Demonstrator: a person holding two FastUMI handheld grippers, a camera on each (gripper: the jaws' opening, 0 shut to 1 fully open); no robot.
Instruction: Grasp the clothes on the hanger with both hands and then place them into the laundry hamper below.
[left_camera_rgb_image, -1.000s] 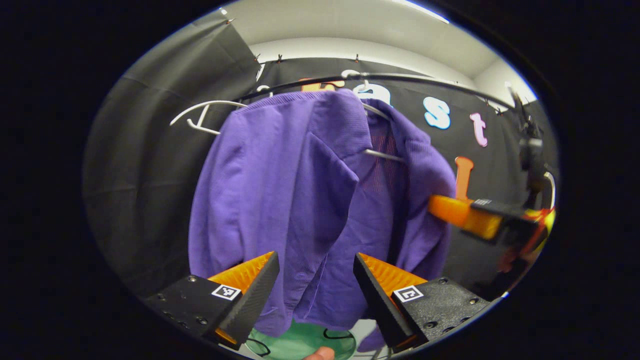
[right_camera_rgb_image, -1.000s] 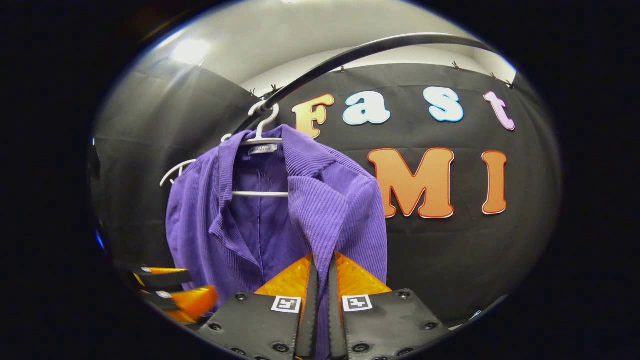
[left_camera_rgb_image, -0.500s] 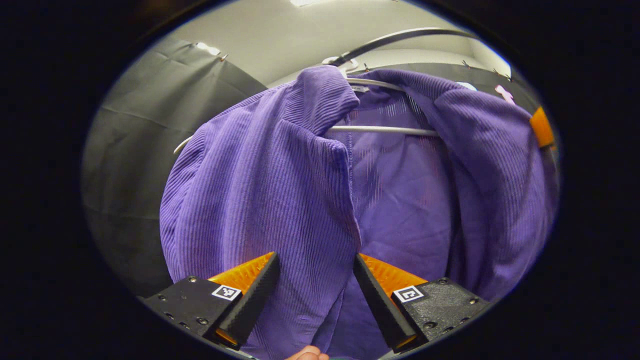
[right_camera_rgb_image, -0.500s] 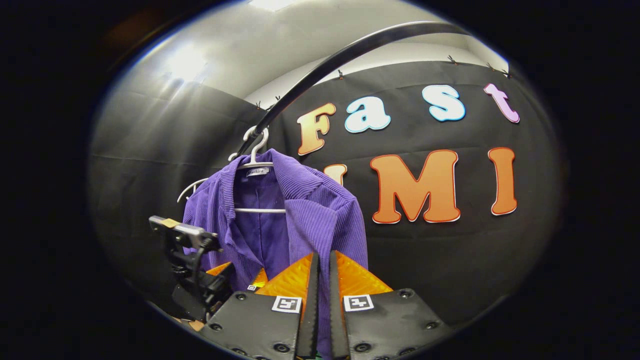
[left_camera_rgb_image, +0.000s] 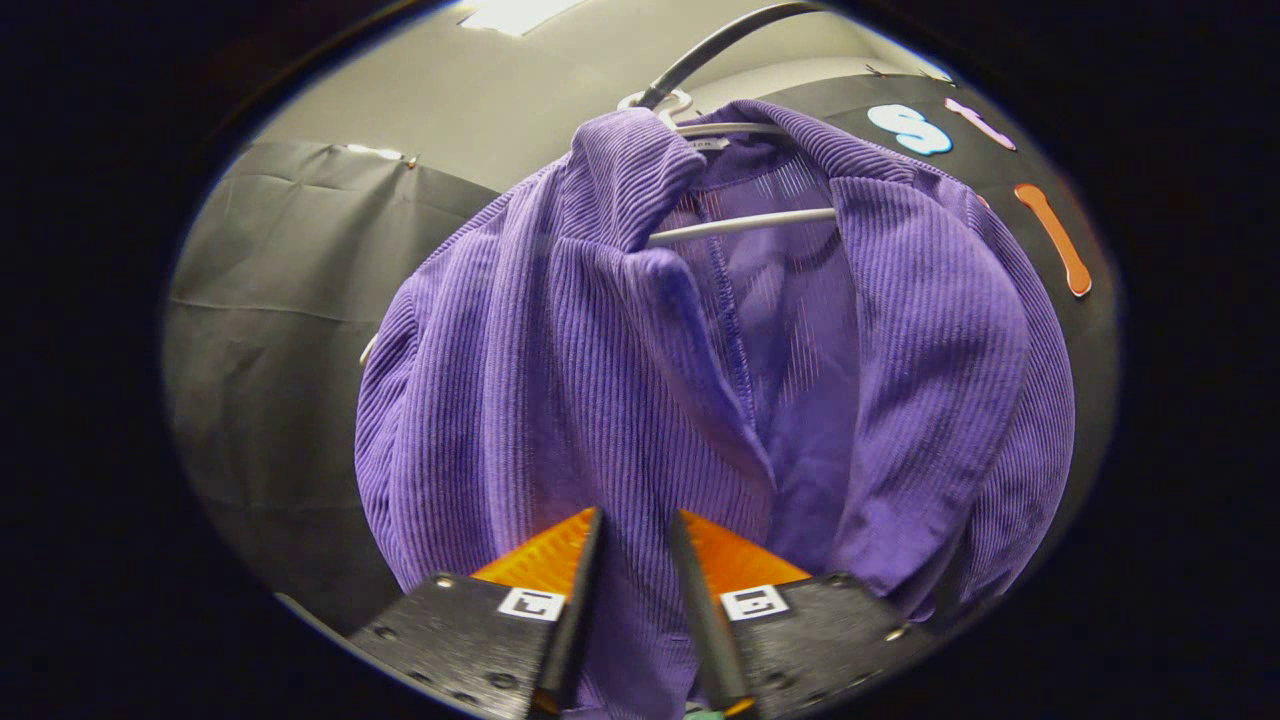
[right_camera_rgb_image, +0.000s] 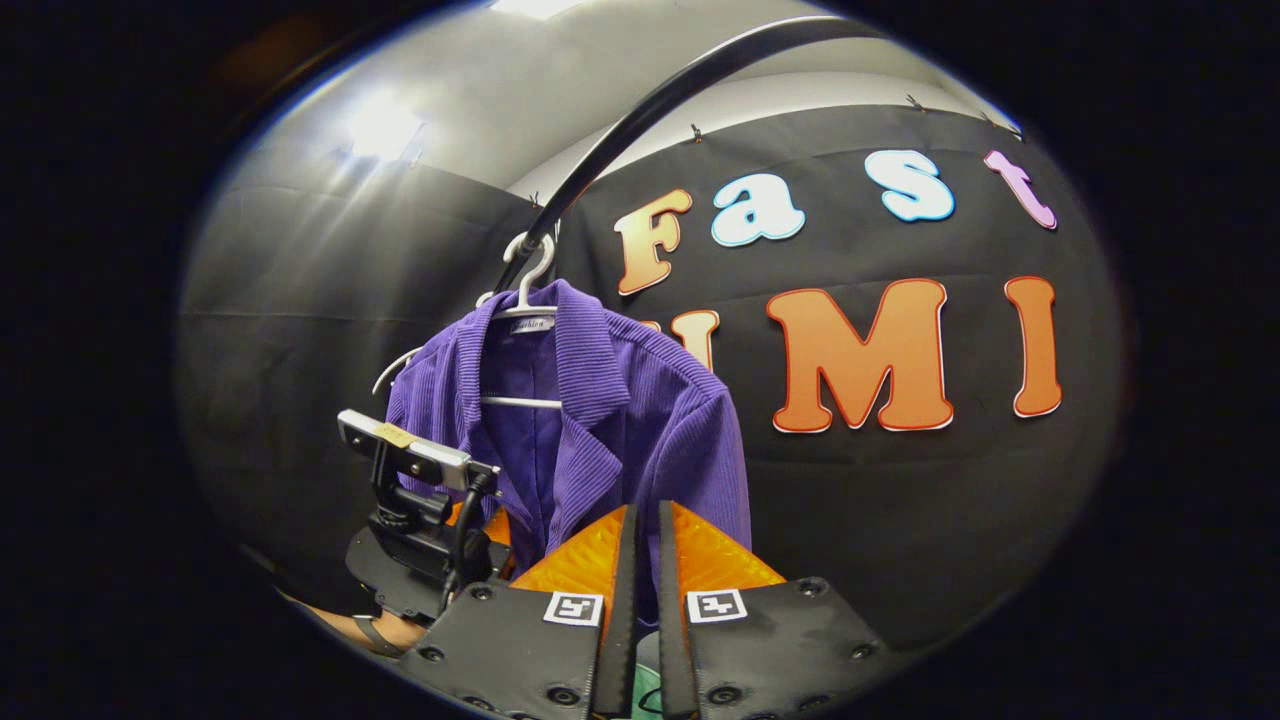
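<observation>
Purple jacket (left_camera_rgb_image: 640, 360) hangs lengthwise on the white hanger (left_camera_rgb_image: 740, 222), centre frame. Left claw (left_camera_rgb_image: 637, 590) pinches its front panel from below. Right claw (right_camera_rgb_image: 640, 580) looks clenched at the lower hem; grip unclear.

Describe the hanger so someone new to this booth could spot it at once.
Find the dark rail arching across the top of the booth. The hanger hooks onto it, thin and white, with a purple jacket draped over it and its crossbar showing in the open collar. It is the only white thing on the rail.
</observation>
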